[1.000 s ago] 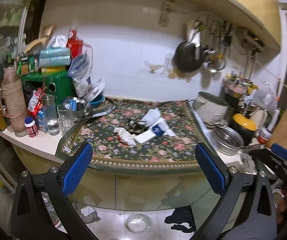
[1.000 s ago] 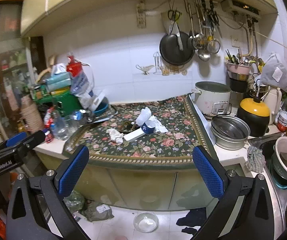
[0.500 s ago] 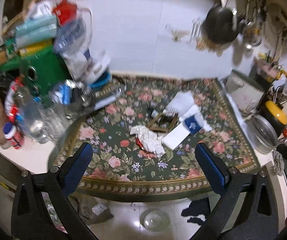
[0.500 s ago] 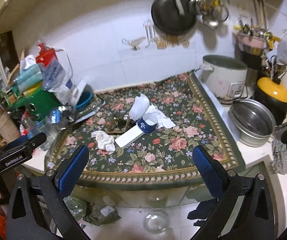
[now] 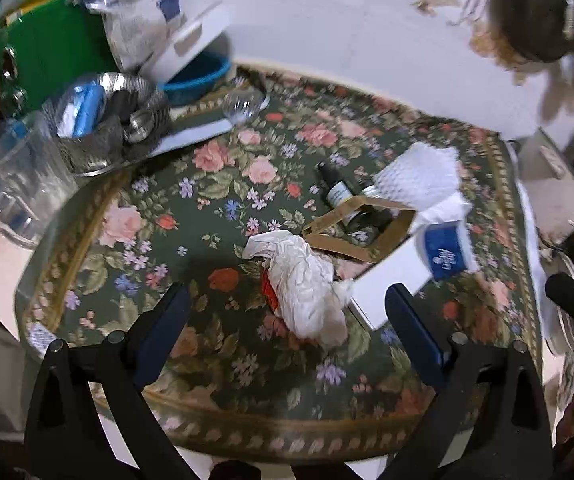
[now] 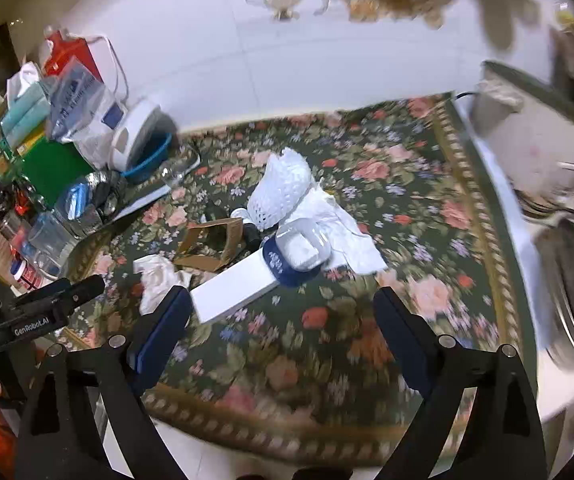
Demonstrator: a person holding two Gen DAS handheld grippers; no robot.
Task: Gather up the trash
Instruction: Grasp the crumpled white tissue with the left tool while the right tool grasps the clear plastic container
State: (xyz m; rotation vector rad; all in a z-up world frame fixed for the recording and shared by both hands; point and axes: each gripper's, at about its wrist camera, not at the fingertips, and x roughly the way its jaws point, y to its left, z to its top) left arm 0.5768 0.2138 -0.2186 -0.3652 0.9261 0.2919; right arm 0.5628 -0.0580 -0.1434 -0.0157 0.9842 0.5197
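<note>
Crumpled tissue (image 5: 307, 300) on floral mat (image 5: 207, 216) (cluttered counter); both grippers' fingers spread, nothing held.

I see a woven floral cloth (image 5: 215, 184), matt, under crumpled white paper (image 5: 307, 300) at its centre; at ten o'clock a shiny metal bowl (image 5: 107, 120), at two o'clock white foam netting (image 5: 419, 172).
</note>
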